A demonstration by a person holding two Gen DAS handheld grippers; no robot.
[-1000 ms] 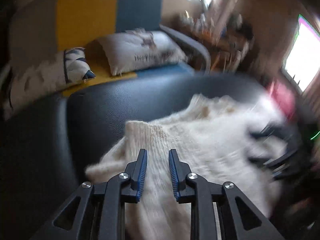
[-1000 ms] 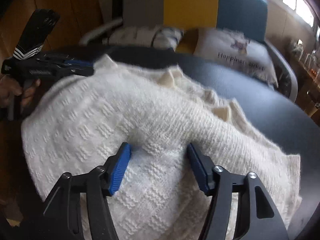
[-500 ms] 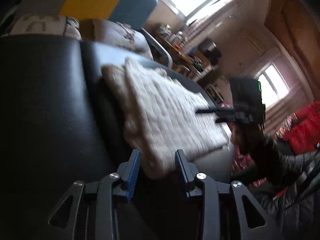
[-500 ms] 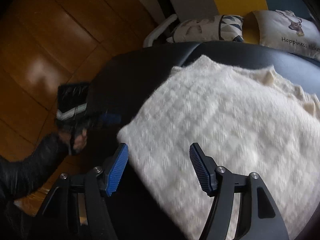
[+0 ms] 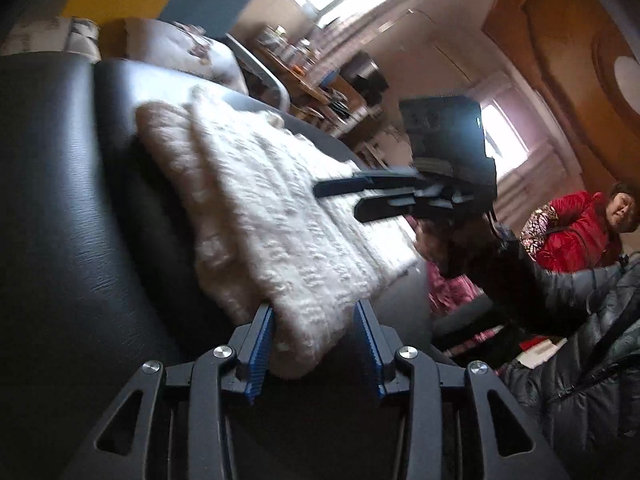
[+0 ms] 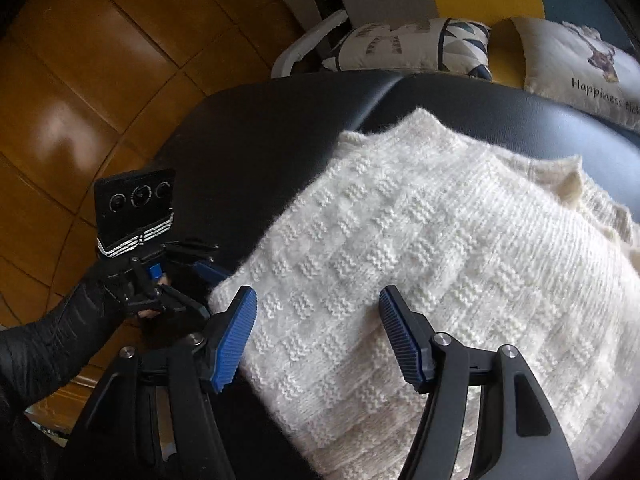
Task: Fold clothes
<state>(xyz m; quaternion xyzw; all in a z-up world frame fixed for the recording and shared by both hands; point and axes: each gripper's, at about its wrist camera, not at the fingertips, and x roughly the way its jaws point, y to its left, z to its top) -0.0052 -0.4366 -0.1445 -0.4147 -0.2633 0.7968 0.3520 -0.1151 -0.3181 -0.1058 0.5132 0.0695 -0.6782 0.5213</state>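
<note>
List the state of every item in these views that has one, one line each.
Cream knit sweater: folded, lying flat on the black padded surface.
Left gripper: jaws opening, the sweater's near corner between them, pads not pressing on it.
Right gripper: open, above the sweater's edge, gripping nothing.
Two cushions: lying on the sofa behind.
</note>
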